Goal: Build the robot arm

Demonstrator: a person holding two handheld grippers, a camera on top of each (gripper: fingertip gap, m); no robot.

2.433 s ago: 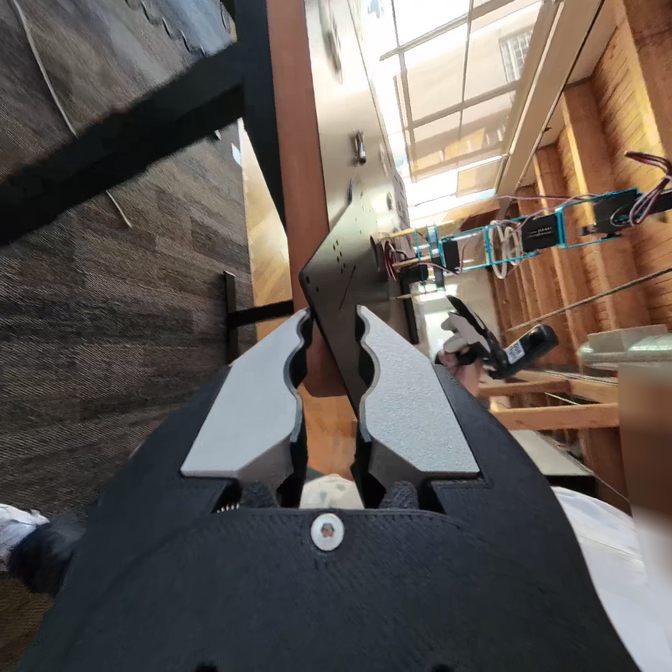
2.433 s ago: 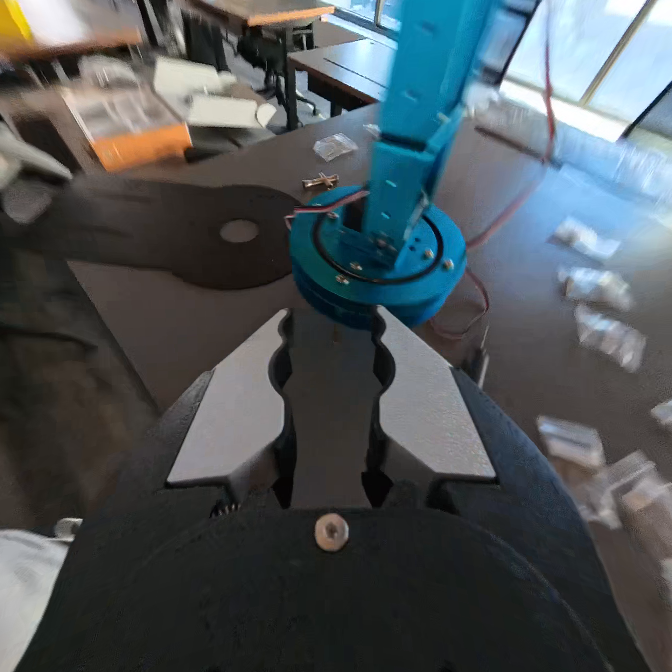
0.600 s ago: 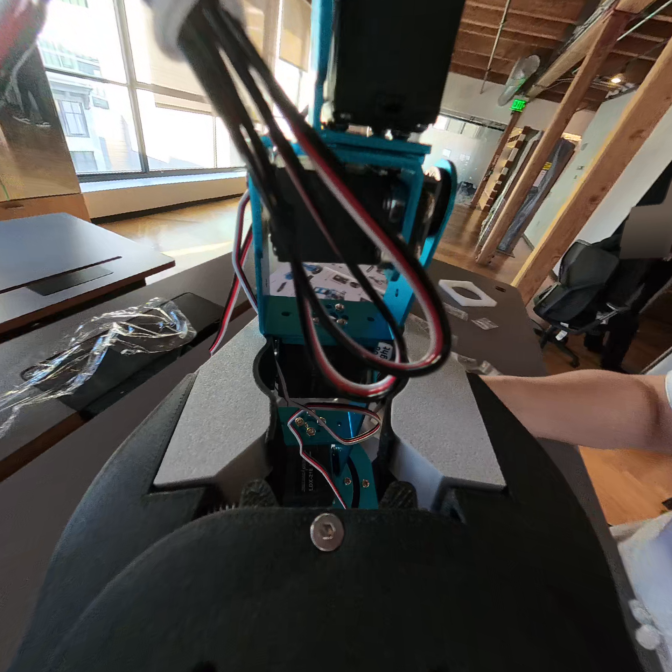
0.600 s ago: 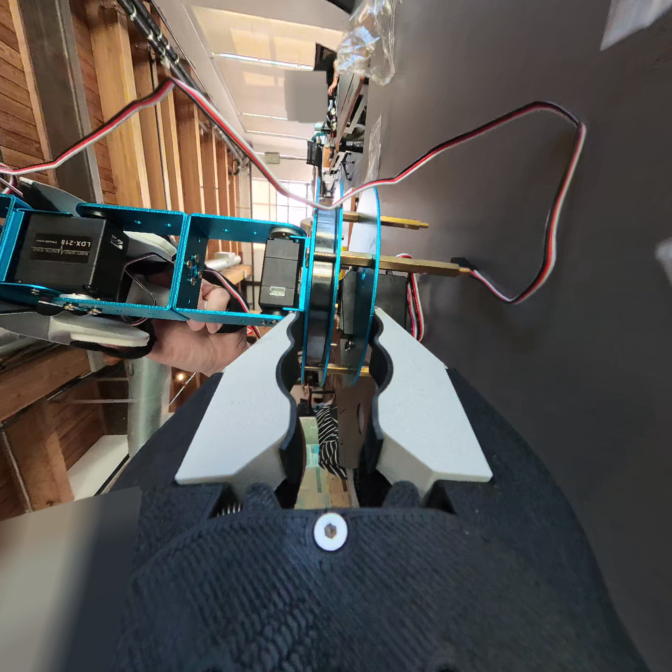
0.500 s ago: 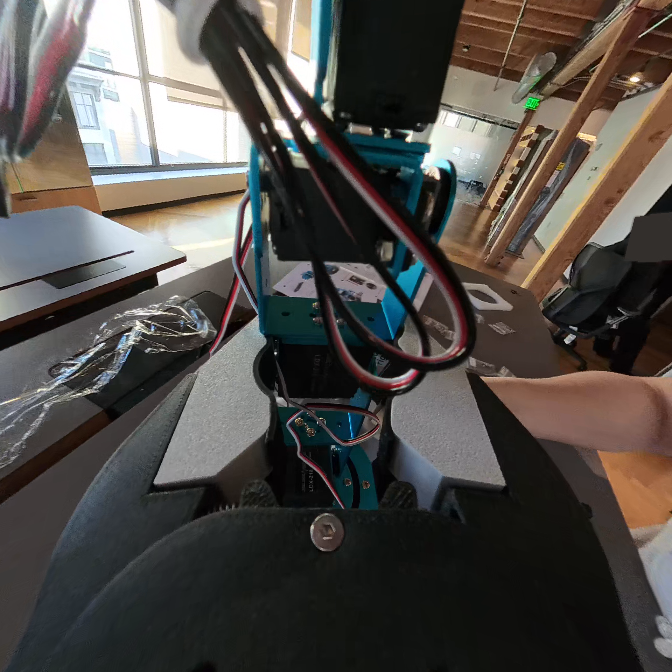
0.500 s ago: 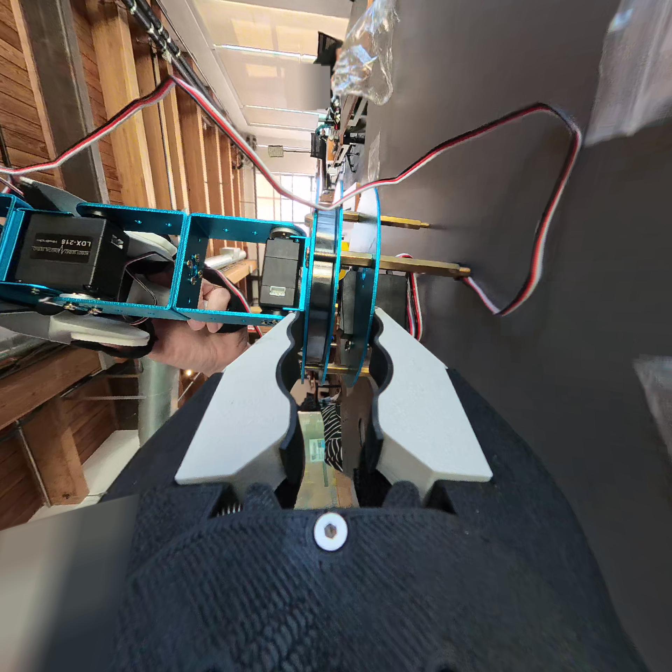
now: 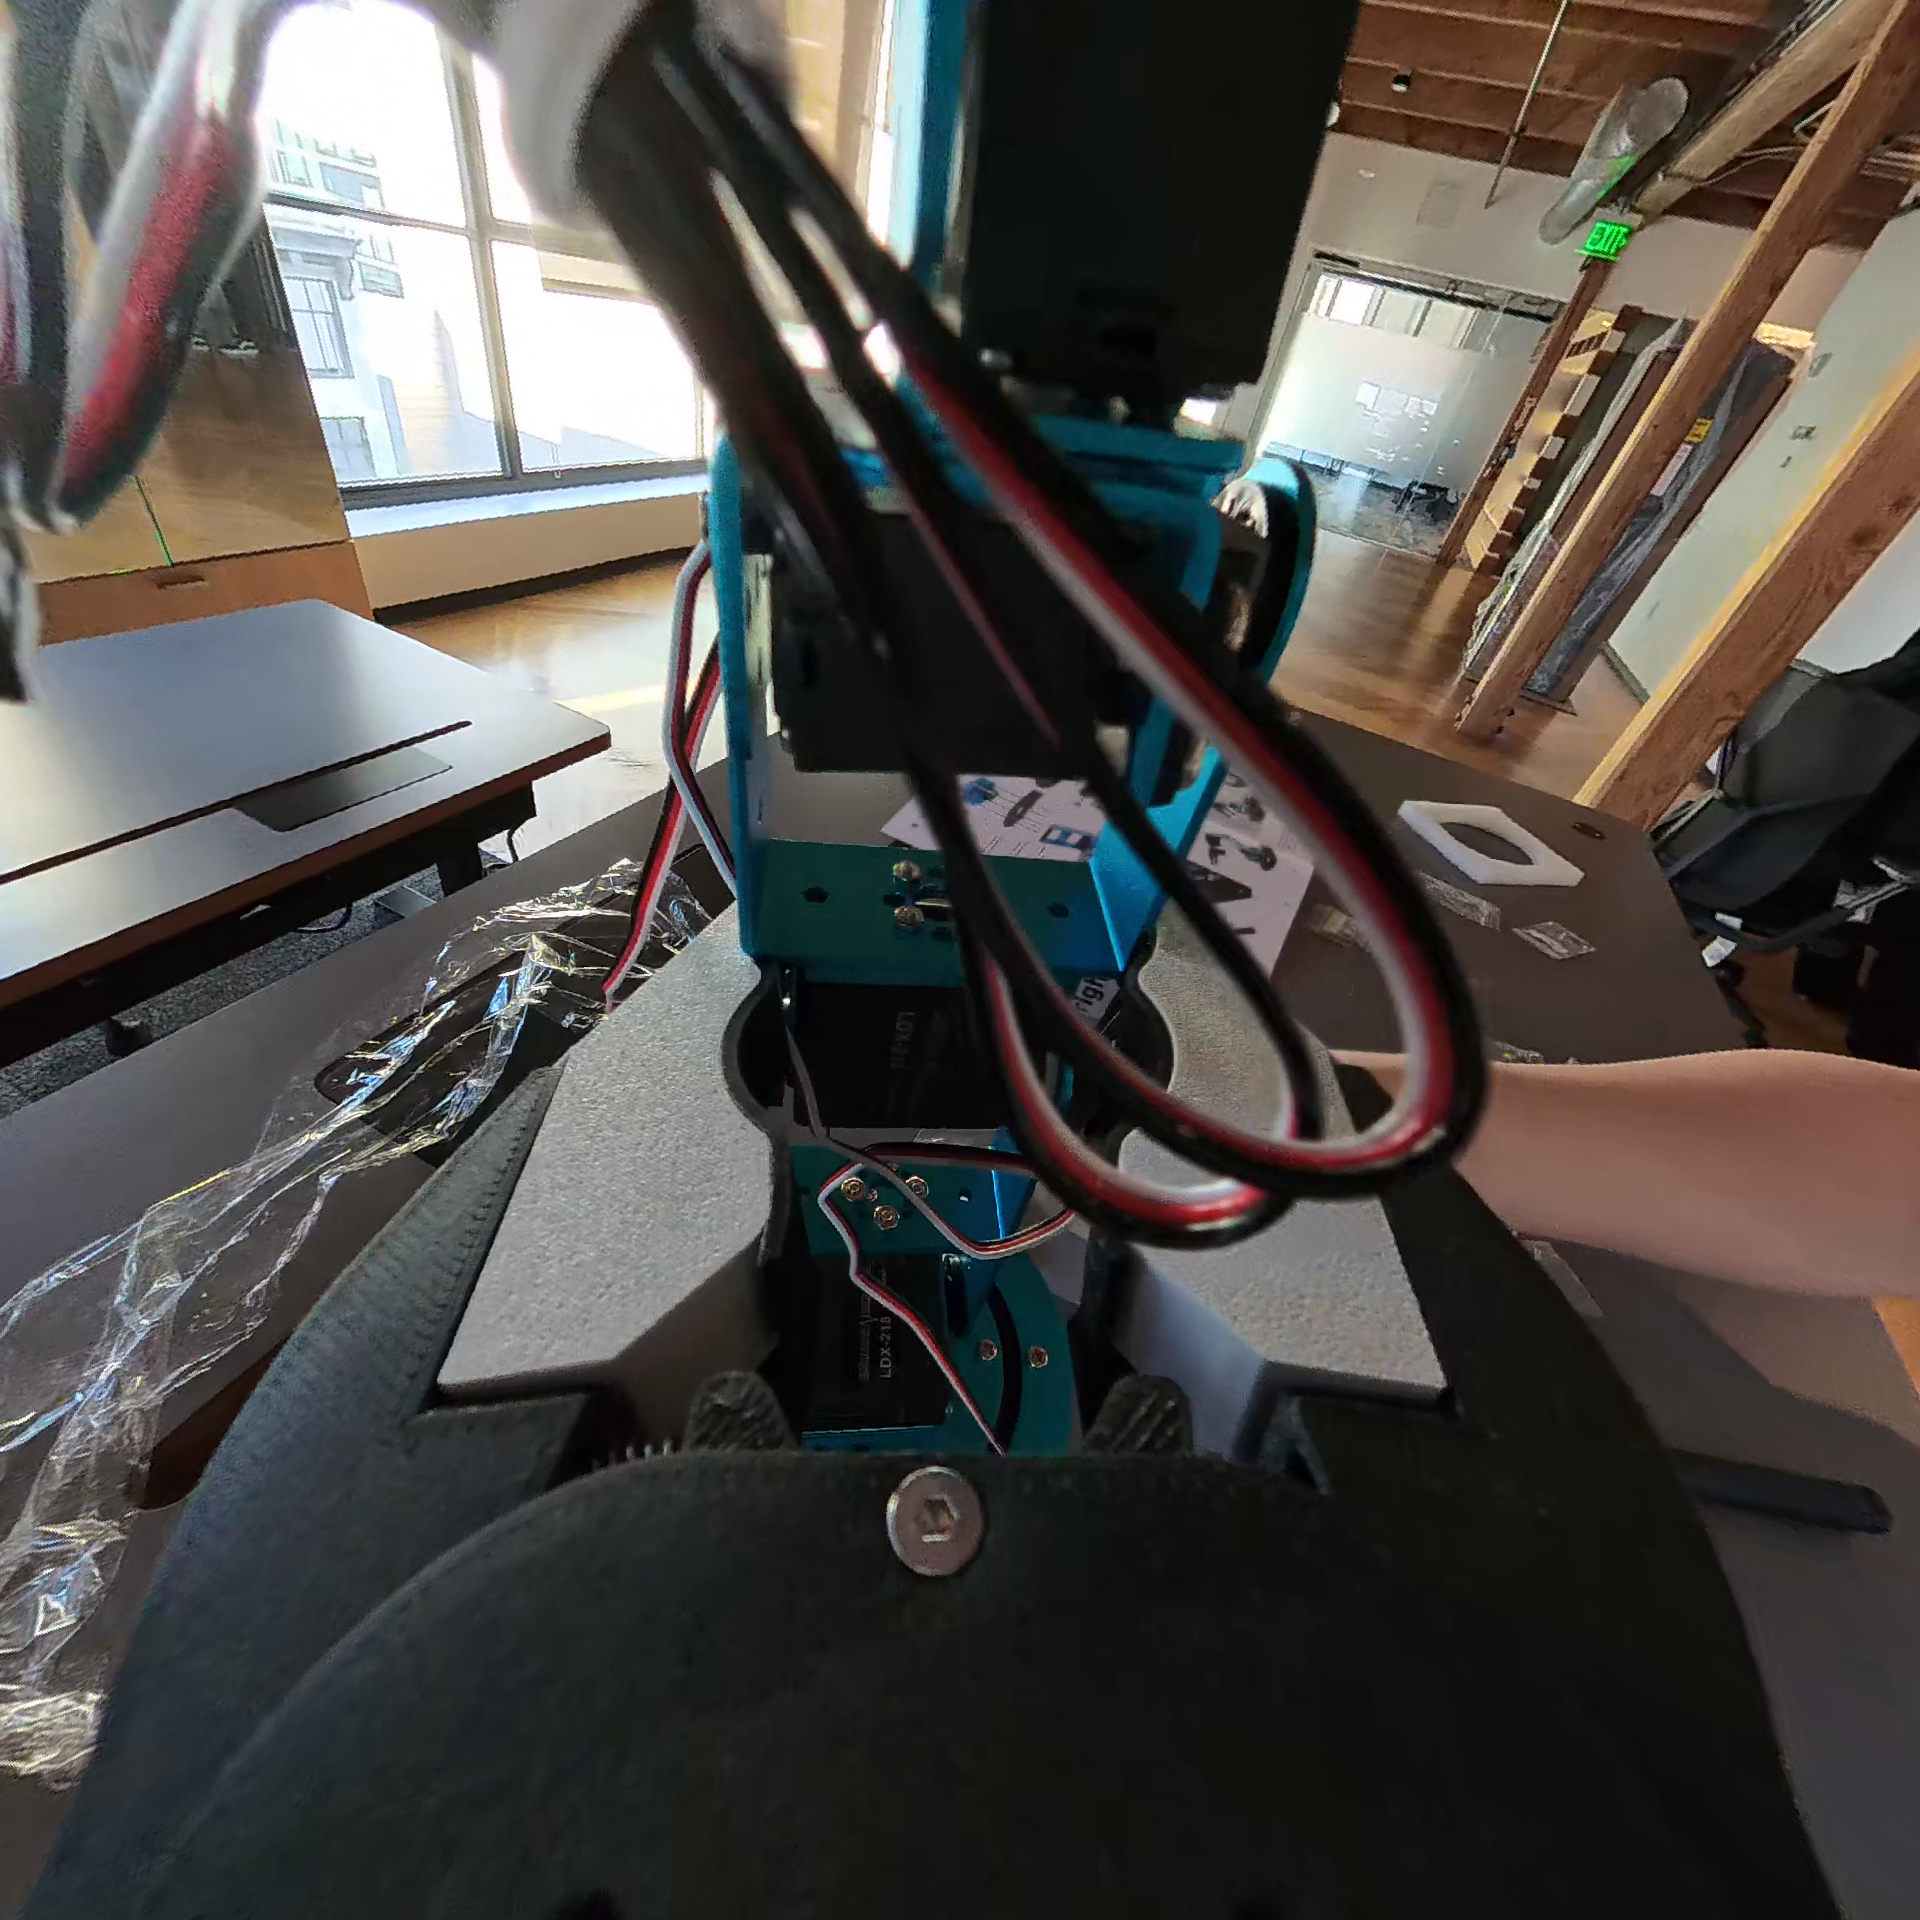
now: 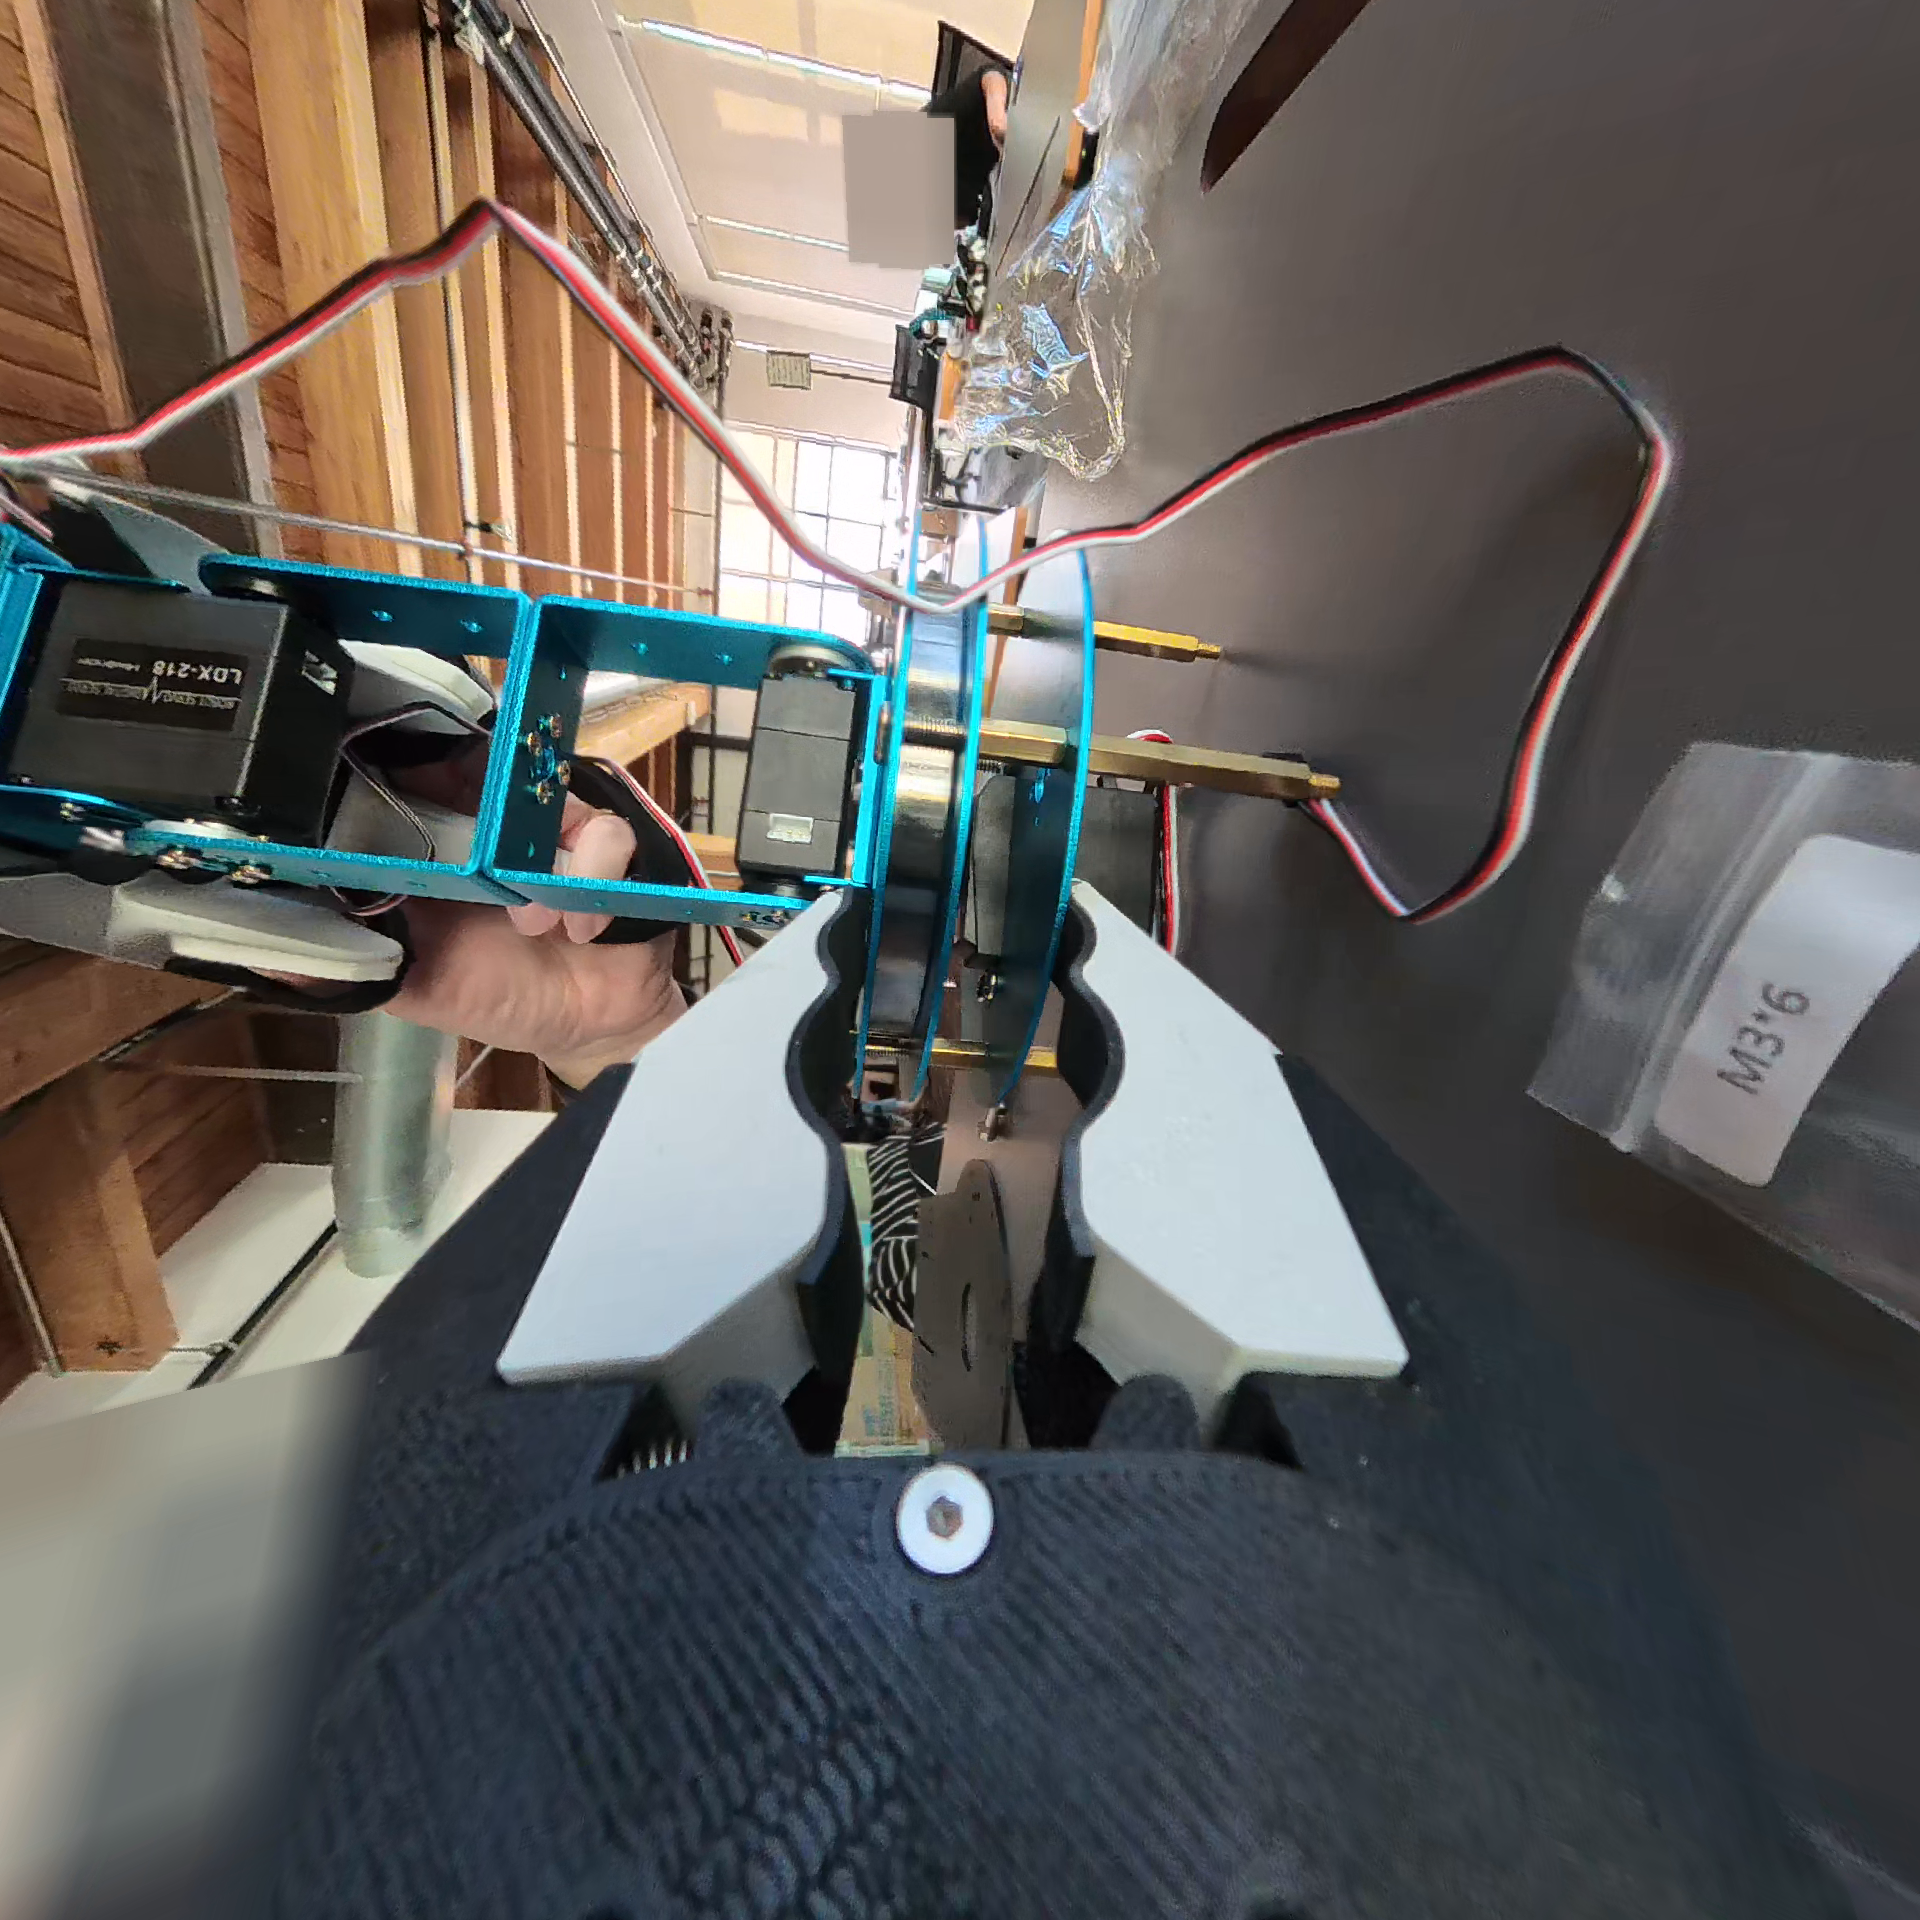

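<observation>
A small blue metal robot arm [image 7: 914, 894] with black servos is held between both grippers. My left gripper [image 7: 940, 977] is shut on a servo section of the arm. A loop of red, white and black cable [image 7: 1382, 1039] hangs in front of it. My right gripper [image 8: 956, 914] is shut on the arm's round two-disc base [image 8: 930, 727]. The arm [image 8: 665, 644] lies sideways, with its brass standoffs [image 8: 1174, 769] pointing at the dark table [image 8: 1558, 260]. The left gripper's grey finger [image 8: 260, 930] and a hand [image 8: 540, 966] show at the far left.
Crumpled clear plastic wrap [image 7: 312, 1101] lies at the left. A printed sheet [image 7: 1236, 862] and a white foam piece [image 7: 1475, 842] lie farther back. A person's forearm [image 7: 1683, 1164] reaches across at the right. A small labelled plastic bag [image 8: 1766, 966] lies by the base. Another desk [image 7: 208, 727] stands behind. One gripper's finger ends stand about 15 cm off the other's.
Earlier the left gripper held a black plate and the right was open near the upright arm. Now both grip the arm. In the last half second the cable loop swung right and the bag came into view.
</observation>
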